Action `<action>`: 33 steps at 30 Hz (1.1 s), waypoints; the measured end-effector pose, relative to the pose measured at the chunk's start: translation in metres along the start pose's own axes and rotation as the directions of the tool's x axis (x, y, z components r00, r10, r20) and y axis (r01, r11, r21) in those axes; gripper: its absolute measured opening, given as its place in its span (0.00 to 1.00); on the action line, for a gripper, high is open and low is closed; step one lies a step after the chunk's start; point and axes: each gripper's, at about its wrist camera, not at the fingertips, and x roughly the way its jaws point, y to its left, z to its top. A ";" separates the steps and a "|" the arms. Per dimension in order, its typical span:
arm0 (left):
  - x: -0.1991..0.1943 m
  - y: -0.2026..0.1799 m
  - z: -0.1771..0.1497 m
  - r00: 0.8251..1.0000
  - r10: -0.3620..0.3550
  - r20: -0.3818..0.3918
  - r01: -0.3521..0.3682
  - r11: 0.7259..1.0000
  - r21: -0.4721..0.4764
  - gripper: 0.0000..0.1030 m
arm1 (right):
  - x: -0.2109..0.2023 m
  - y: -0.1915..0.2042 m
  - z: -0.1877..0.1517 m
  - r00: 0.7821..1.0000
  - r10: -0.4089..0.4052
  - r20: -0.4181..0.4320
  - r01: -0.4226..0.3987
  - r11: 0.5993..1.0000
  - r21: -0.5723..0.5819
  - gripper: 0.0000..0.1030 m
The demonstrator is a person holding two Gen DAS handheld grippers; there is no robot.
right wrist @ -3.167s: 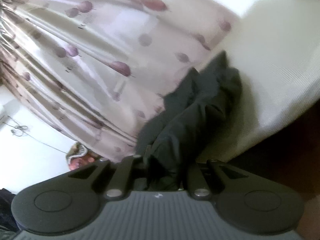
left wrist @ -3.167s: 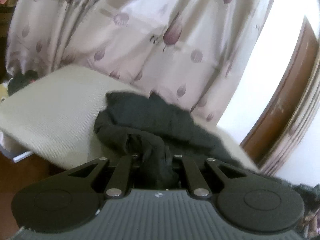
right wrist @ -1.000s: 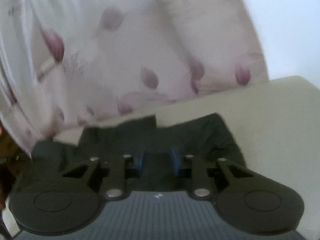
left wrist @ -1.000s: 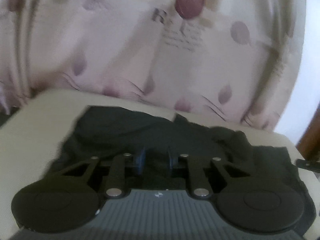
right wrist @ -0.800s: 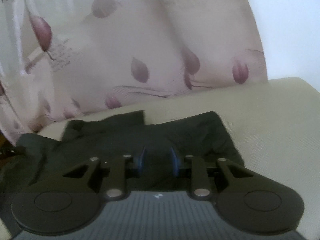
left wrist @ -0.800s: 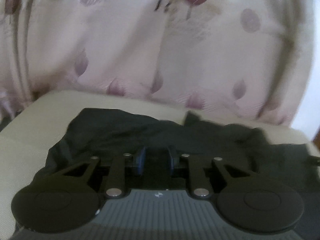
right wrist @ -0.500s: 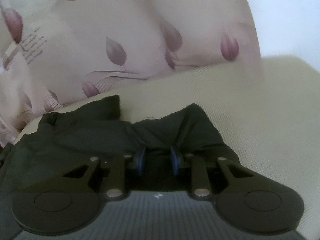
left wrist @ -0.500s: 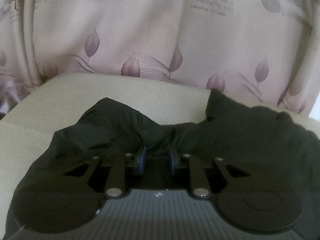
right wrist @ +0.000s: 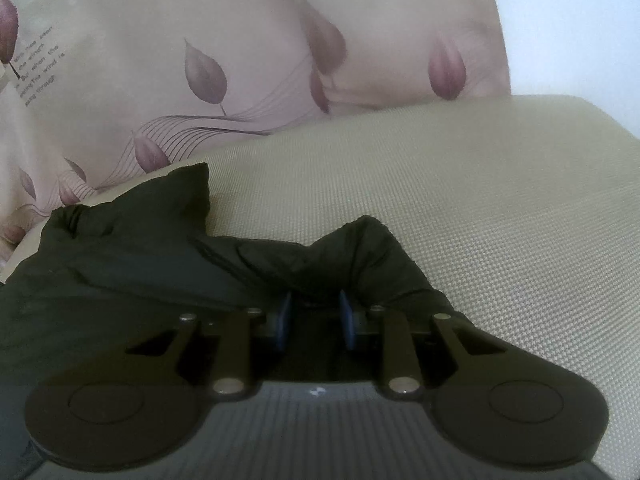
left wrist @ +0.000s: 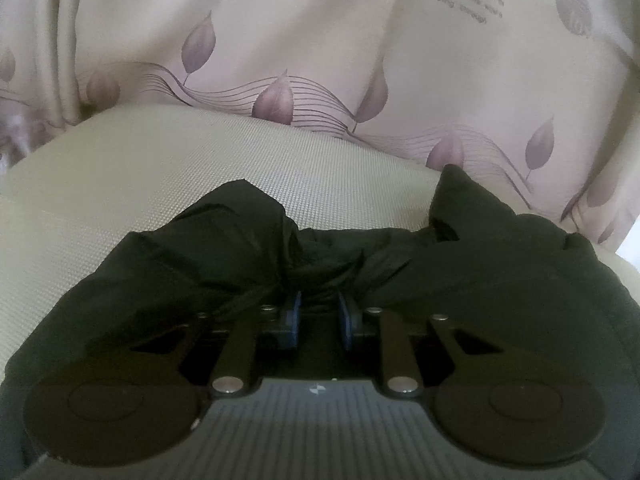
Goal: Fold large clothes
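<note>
The left gripper (left wrist: 318,312) is clamping a bunched fold of the dark garment (left wrist: 500,272), its blue pads (left wrist: 294,316) standing a little apart with cloth pinched between them, and the right gripper (right wrist: 314,314) is clamping another fold of the garment (right wrist: 120,264) the same way. The garment is lying crumpled on the beige cushion (left wrist: 160,168), bunching toward each gripper and spreading across the cushion between them. Behind the cushion, a leaf-print curtain (left wrist: 320,40) is hanging against its far edge.
</note>
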 end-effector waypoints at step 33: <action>0.001 -0.006 -0.003 0.999 0.026 0.024 -0.026 0.999 0.025 0.25 | -0.074 0.177 0.006 0.977 0.194 0.089 -0.151 0.923 -0.354 0.27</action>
